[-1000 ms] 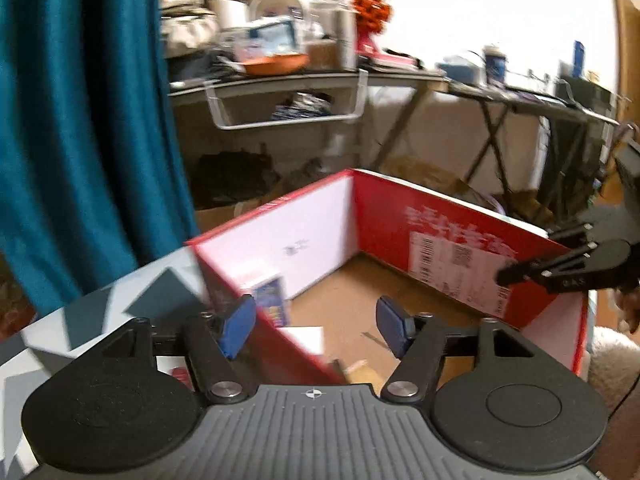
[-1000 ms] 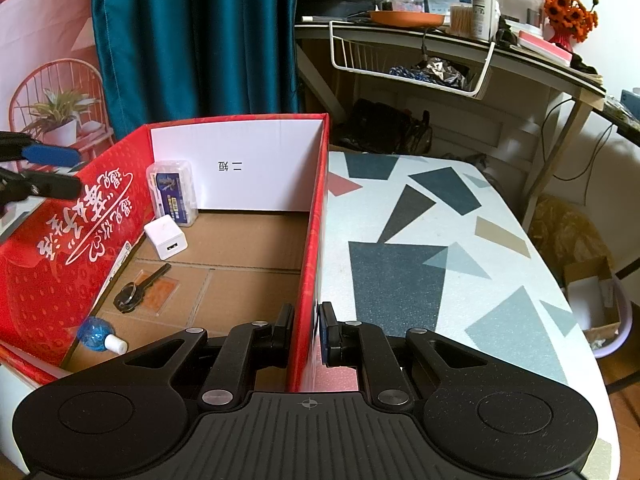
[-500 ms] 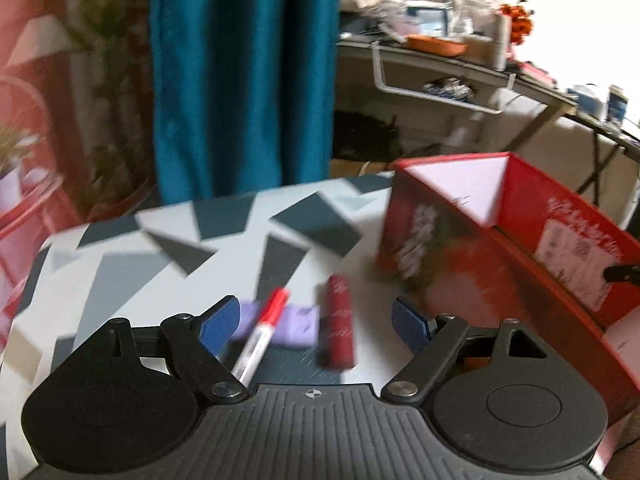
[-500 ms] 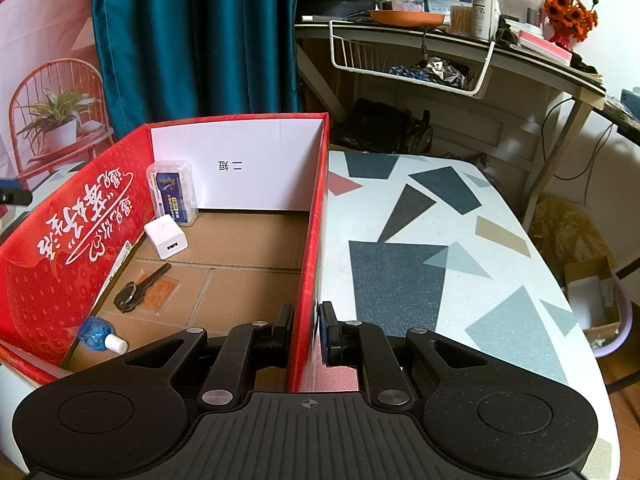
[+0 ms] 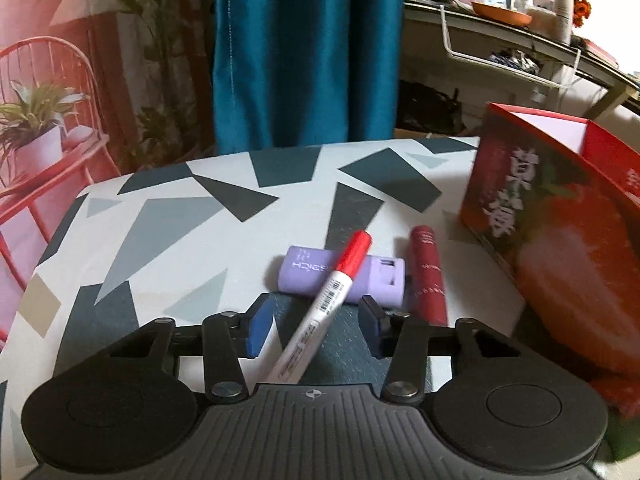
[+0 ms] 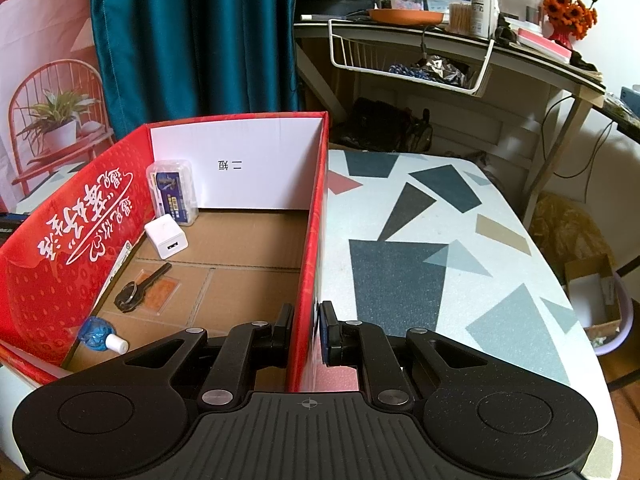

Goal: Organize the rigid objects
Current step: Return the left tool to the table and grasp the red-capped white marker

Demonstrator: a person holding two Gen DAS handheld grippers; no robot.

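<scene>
Left gripper [image 5: 314,330], now lower, closing around marker [image 5: 326,308] beside box [image 5: 560,216].

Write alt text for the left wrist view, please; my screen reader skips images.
The left gripper, its fingers closing, straddles a red-capped white marker lying across a purple case on a patterned table. A dark red tube lies beside them, and a red cardboard box stands at the right.

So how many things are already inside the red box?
5. A clear plastic case stands in the far corner, a white charger cube beside it, then a black key lying on an orange packet, and a small blue bottle nearest. The box wall may hide more.
</scene>
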